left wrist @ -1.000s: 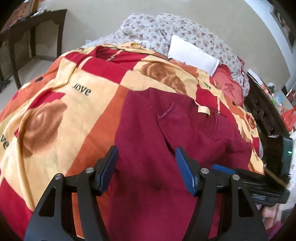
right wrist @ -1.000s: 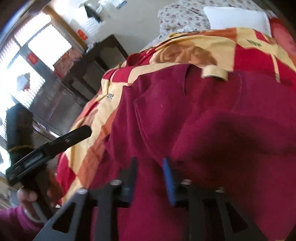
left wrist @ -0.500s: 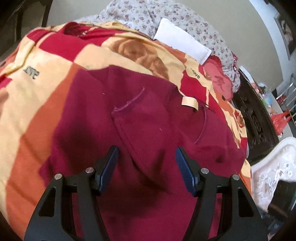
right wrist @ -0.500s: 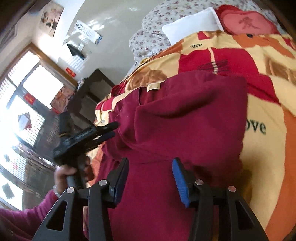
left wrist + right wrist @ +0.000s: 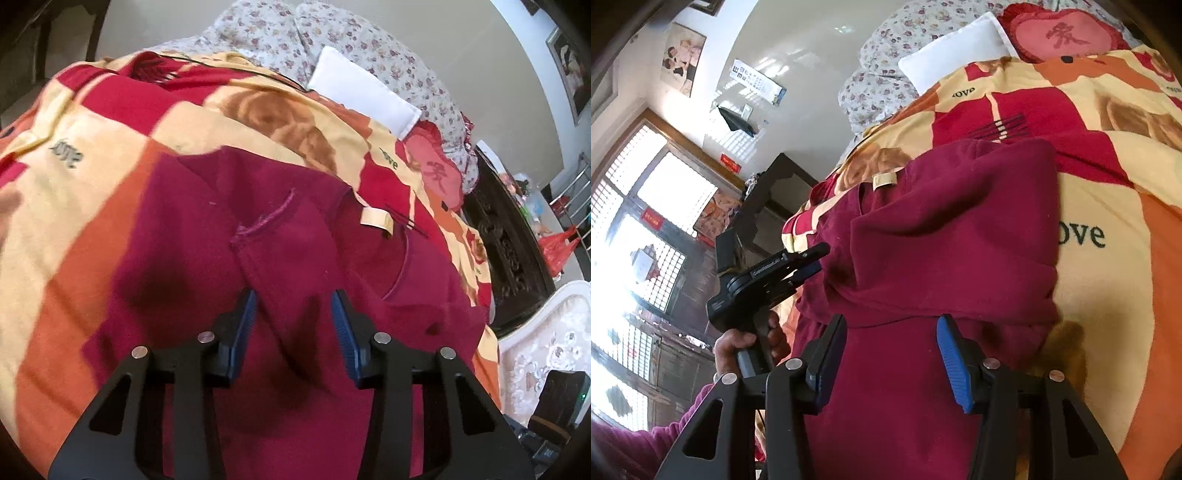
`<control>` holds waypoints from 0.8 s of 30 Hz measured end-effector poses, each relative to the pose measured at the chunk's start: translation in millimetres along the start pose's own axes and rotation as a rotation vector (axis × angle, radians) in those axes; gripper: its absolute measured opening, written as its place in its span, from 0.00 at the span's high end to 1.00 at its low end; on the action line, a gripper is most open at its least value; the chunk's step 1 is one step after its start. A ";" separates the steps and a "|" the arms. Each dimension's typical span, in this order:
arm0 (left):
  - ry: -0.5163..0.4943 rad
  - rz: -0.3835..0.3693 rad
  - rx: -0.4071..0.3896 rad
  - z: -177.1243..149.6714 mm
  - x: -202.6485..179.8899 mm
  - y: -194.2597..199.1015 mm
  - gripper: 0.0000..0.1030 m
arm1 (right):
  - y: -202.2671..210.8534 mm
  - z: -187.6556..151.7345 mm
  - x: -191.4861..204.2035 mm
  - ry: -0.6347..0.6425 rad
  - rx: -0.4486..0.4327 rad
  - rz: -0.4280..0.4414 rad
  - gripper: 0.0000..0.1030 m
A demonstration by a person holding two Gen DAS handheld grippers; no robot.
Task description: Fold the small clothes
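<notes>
While both grippers hang low over the bed, the dark red top (image 5: 303, 295) fills the space right under them. The left gripper (image 5: 293, 328) has just been narrowing its jaws, and they stand apart with a folded-in sleeve (image 5: 291, 266) running up between the blue pads; I can't see either pad pressing the cloth, so I call it not yet gripped. Over on the other side, the right gripper (image 5: 892, 354) has just been widening, jaws apart, straddling the lower edge of a flap (image 5: 945, 240) that lies doubled across the body of the top, nothing pinched there either.

The relation that matters: the top lies straight ahead of each gripper, its long axis running from the hem close under the fingers away to the neck with the cream label (image 5: 376, 221) at the far end. The sleeve lies along that axis, slanting a touch left at its cuff. The left gripper is the nearer one to that sleeve; in the right view it shows at the top's left edge (image 5: 798, 266), held in a hand (image 5: 746, 343). My read: a grab of the near hem comes next, to carry it toward the neck.

Further out, the red, orange and cream blanket (image 5: 110, 122) spreads under the top, then a white pillow (image 5: 362, 92) and a flowered quilt (image 5: 295, 33) against the wall.
</notes>
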State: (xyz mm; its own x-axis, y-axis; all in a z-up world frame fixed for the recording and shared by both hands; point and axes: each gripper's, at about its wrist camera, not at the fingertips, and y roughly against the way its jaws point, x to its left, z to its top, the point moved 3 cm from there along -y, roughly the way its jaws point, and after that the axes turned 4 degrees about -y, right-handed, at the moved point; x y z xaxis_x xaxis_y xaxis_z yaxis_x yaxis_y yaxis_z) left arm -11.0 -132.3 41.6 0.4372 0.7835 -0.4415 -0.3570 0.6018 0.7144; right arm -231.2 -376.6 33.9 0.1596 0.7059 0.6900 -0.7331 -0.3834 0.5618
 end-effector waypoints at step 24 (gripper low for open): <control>-0.232 -0.007 -0.014 48.5 -36.9 -10.4 0.99 | -12.7 -3.3 -2.7 -0.037 0.011 0.007 0.44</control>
State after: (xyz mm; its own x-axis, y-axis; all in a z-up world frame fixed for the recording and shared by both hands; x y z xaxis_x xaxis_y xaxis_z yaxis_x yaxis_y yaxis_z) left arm 16.6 -175.0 76.7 0.6172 0.7238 -0.3085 -0.3639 0.6103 0.7036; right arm -224.5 -371.7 23.4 0.1788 0.6809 0.7103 -0.7268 -0.3952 0.5618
